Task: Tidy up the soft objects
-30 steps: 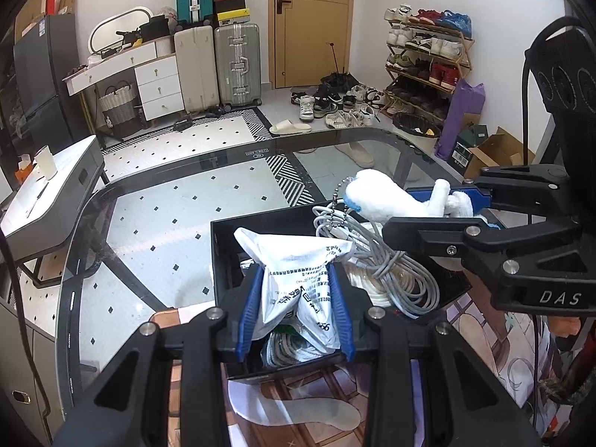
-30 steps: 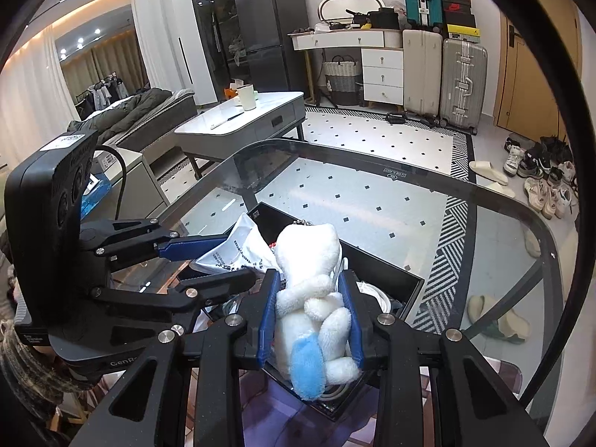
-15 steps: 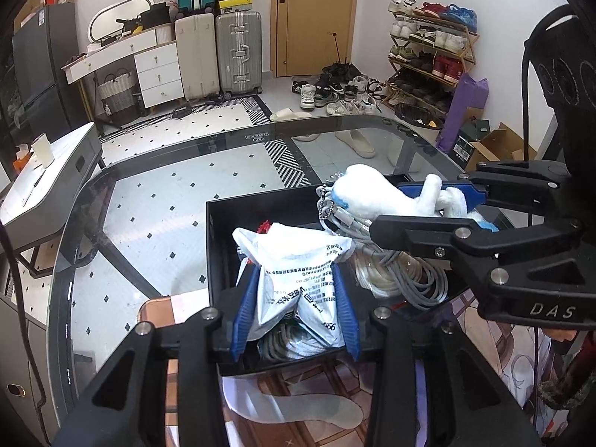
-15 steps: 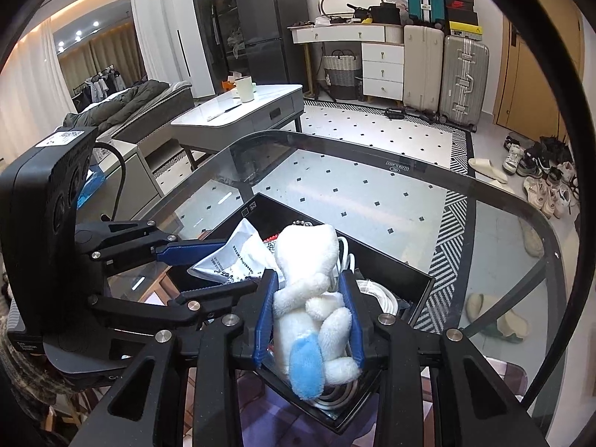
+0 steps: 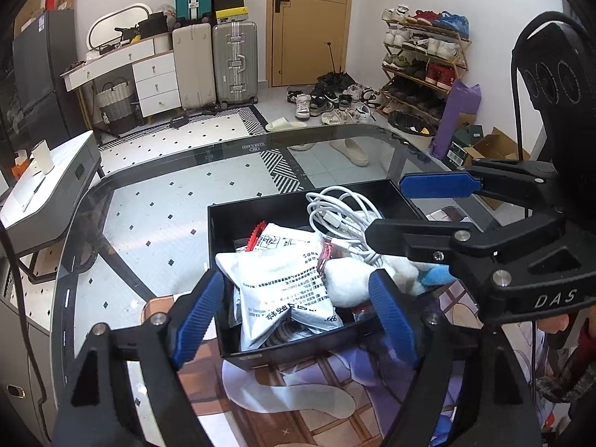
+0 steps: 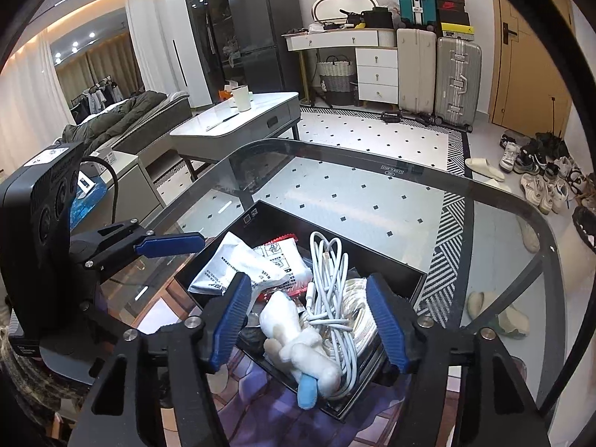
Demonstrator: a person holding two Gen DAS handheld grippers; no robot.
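A black open box [image 5: 223, 231] [image 6: 268, 219] stands on the glass table. In it lie a white printed pouch [image 5: 283, 290] [image 6: 238, 268], a white plush toy with a blue tip [image 5: 354, 279] [image 6: 298, 339] and a coil of white cables [image 5: 339, 216] [image 6: 331, 290]. My left gripper [image 5: 294, 316] is open and empty, its jaws spread on either side of the pouch at the box's near wall. My right gripper [image 6: 309, 320] is open and empty just above the plush toy; it also shows in the left wrist view [image 5: 409, 208].
The glass table's rim [image 6: 521, 201] curves round the far side. A printed cloth [image 5: 316, 391] lies under the box's near edge. A white side table [image 6: 238, 123] with a cup stands beyond, and shoes [image 5: 327, 100] lie on the floor.
Both grippers have opened. The pouch and the plush toy, held over the box before, now lie loose inside it. Both grippers have drawn back a little.
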